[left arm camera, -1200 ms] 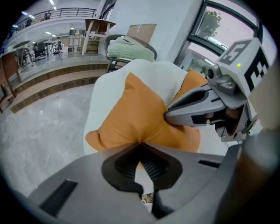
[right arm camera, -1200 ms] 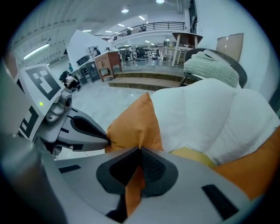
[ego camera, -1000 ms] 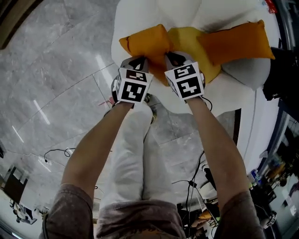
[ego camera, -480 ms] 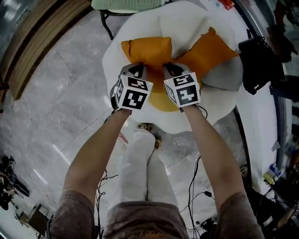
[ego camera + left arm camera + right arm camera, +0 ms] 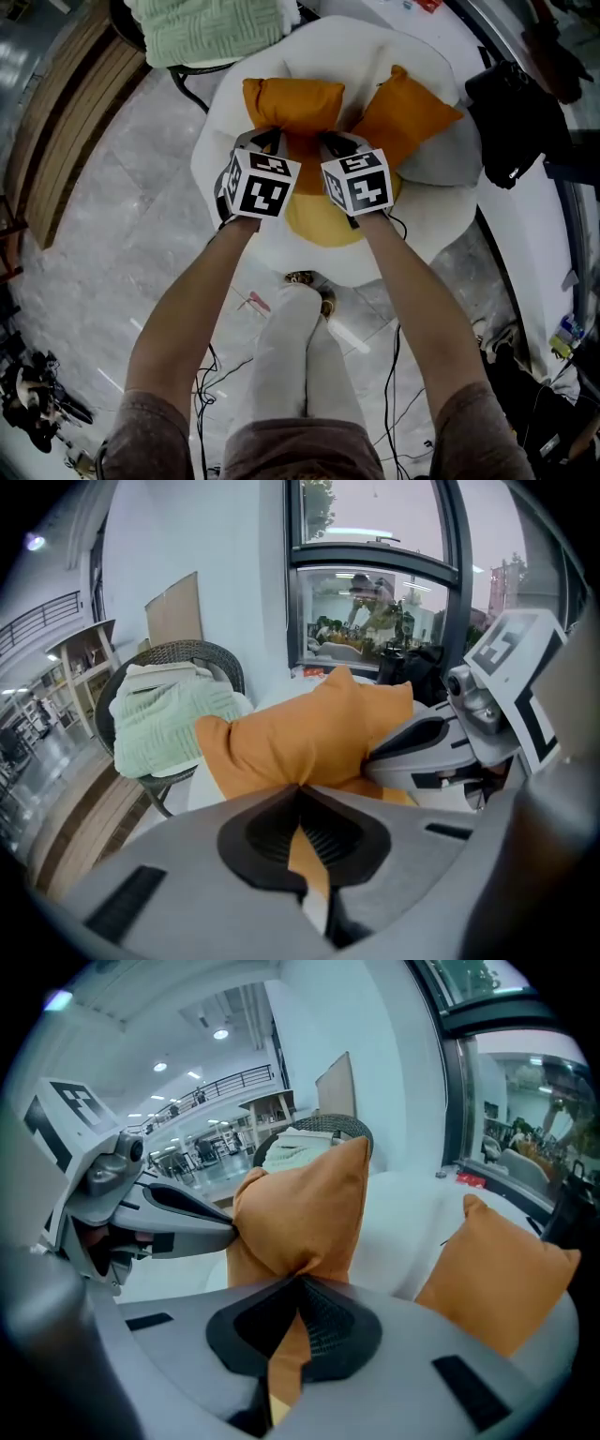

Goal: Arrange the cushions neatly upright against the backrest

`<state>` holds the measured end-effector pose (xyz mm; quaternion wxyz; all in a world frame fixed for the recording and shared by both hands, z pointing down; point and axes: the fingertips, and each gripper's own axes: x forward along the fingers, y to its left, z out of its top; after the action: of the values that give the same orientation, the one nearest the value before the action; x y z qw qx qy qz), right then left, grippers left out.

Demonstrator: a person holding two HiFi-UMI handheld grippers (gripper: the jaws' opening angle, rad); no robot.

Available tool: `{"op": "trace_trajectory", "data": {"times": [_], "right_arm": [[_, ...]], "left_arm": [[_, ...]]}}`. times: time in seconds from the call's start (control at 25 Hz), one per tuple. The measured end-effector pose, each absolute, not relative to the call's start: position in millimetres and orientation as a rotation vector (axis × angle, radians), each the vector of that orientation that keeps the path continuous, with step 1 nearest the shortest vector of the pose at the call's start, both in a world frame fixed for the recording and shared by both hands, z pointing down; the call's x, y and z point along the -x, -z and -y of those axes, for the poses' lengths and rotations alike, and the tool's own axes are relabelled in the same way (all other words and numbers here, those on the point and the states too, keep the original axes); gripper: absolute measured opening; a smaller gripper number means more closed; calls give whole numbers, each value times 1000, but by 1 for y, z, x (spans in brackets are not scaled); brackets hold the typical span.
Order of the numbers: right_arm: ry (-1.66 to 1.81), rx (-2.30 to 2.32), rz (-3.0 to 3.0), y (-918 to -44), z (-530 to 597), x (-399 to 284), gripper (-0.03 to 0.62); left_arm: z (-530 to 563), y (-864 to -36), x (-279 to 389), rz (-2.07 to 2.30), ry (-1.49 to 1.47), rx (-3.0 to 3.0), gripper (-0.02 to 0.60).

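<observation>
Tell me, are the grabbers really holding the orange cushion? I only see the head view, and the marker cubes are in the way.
Observer: Yes. The left gripper view shows the left gripper shut on a pinch of the orange cushion.
Operator: And the other one?
Observer: The right gripper has its jaws pinched on that cushion's fabric too.
Operator: What's past the seat?
Observer: Behind the white seat there is a dark-framed window.
</observation>
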<state>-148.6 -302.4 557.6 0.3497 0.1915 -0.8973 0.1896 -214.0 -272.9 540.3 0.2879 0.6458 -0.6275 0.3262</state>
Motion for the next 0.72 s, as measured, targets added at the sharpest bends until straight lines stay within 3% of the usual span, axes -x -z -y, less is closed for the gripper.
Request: {"op": "trace_trajectory", "data": {"times": [0.72], "right_arm": [[-587,-530,2250,-647,372,155,29]], "left_arm": [[347,-627,222,1596,-907,-1717,9]]}}
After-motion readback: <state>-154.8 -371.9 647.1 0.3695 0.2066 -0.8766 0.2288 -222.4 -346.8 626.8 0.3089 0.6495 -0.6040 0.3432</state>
